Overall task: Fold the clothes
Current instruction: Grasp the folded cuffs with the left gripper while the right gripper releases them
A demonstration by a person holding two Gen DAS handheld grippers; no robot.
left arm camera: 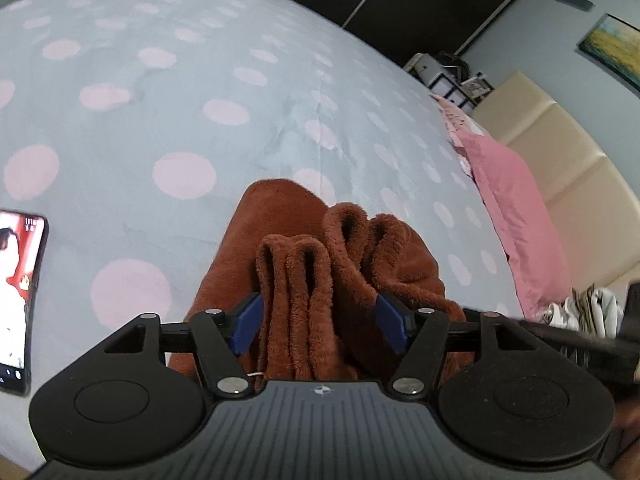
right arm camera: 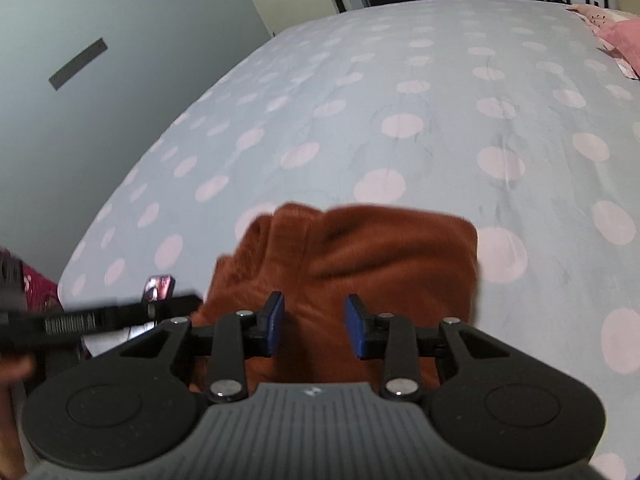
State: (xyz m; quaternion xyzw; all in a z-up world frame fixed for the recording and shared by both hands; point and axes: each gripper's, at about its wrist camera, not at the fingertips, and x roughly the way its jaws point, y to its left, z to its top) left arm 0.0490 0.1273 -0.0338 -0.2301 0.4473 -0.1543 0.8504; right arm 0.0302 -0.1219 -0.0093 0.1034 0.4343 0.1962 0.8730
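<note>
**Fleece gathered in the left jaws, right jaws hovering**

Your left gripper stands fairly wide, its blue pads pressing a thick bunch of the rust-brown fleece garment, whose pleated edge rises between them. Your right gripper is part open with fleece behind the gap; whether it grips, you cannot tell. The garment lies bunched on the pale blue bedspread with pink dots, just ahead of both tools. This looks like mid-fold: carry the gathered edge over evenly, keeping layers together.

A dotted bed carries a brown garment, a phone and pink pillows.
</note>
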